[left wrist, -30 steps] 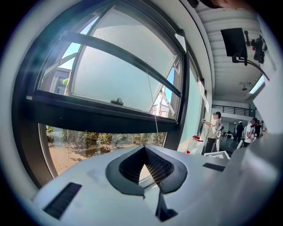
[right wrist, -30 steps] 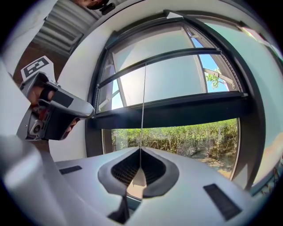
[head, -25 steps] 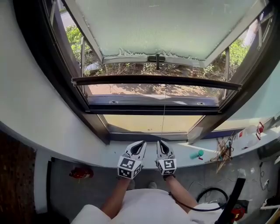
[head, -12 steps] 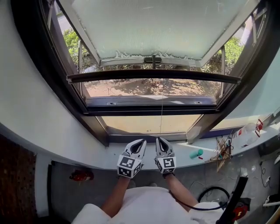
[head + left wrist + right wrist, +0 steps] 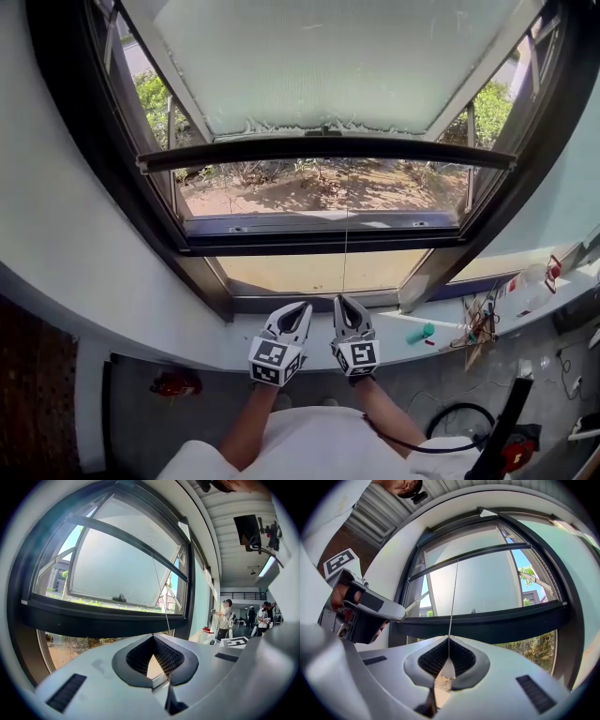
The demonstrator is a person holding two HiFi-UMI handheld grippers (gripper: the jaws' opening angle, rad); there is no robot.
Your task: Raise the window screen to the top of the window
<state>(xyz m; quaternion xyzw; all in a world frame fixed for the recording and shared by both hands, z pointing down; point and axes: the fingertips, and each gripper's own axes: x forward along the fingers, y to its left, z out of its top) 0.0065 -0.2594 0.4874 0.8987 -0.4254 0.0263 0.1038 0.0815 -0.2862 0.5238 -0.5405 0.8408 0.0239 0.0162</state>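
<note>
The window screen's dark bottom bar point(image 5: 328, 150) lies across the window, just under the frosted sash. A thin pull cord point(image 5: 345, 234) runs straight down from the bar to my right gripper point(image 5: 339, 300), which is shut on it above the sill. In the right gripper view the cord point(image 5: 453, 602) rises from the closed tips of the right gripper point(image 5: 449, 638) to the bar point(image 5: 478, 552). My left gripper point(image 5: 305, 307) sits close beside it, shut with nothing between its tips. In the left gripper view the cord point(image 5: 161, 597) passes just right of the left gripper point(image 5: 153, 636).
The frosted outer sash point(image 5: 328, 56) is tilted open outward. The white sill point(image 5: 187, 337) carries a teal object point(image 5: 420, 333) and a tangle of wires point(image 5: 483, 323) on the right. A red item point(image 5: 173, 382) and a black cable point(image 5: 459, 417) lie on the floor. People point(image 5: 227, 616) stand far off.
The screen's bar has moved up the window and now covers the sash latch. My right gripper has risen slightly with the cord; the left has stayed put.
</note>
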